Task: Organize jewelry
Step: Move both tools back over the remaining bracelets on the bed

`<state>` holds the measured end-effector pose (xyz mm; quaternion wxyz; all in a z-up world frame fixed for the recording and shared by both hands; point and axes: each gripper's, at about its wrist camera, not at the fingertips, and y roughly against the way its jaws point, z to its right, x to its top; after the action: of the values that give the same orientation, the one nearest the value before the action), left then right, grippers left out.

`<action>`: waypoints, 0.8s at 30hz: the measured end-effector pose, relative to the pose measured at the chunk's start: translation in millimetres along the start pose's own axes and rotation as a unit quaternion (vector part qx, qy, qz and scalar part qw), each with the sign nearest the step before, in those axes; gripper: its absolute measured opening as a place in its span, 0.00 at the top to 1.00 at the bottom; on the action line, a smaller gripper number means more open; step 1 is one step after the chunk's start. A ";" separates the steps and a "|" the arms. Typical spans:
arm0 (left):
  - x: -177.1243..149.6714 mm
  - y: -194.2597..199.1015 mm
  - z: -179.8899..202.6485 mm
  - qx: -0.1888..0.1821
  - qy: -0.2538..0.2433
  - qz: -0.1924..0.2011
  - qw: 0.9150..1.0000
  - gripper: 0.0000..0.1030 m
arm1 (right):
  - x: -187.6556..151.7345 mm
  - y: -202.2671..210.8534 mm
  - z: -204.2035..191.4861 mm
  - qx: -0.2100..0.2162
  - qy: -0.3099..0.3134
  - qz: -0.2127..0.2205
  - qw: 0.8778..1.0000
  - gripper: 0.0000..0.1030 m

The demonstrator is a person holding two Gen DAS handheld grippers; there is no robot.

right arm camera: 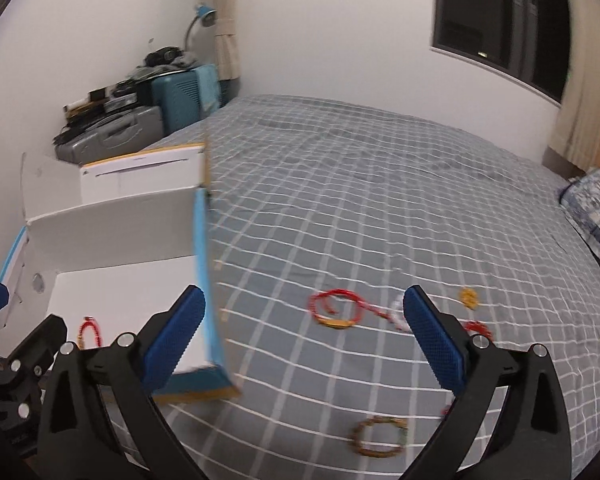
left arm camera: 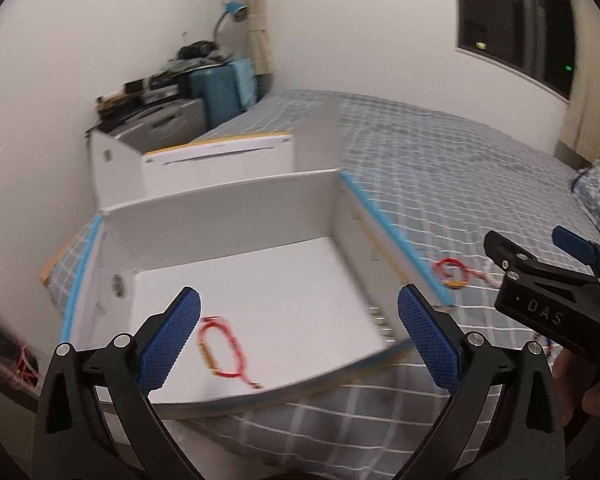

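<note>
A: What carries it all?
B: A bed (right arm camera: pixel 380 184) under a grey sheet with a white grid; at its left edge sits an open white cardboard box (right arm camera: pixel 112 216).
A: And loose on the sheet?
B: A red cord bracelet (right arm camera: pixel 336 310) just right of the box; a small yellow piece (right arm camera: pixel 469 297) further right; a brown beaded bracelet (right arm camera: pixel 378 436) nearer the front edge; a patterned pillow (right arm camera: pixel 596 204) at the right edge.

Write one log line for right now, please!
left tool open | right tool open | one red bracelet in white box | others on bed
</note>
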<state>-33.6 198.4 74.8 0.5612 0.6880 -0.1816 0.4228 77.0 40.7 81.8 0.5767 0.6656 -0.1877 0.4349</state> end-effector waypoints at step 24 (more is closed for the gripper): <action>-72.7 -69.8 221.8 -0.143 -0.141 -0.072 0.977 0.06 | -97.5 -46.3 206.2 -0.086 -0.116 -0.095 0.985 0.07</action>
<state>58.9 -2.1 -28.2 0.6516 0.6645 -0.2673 0.2497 132.8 -163.6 -14.7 0.6446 0.6744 -0.2256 0.2807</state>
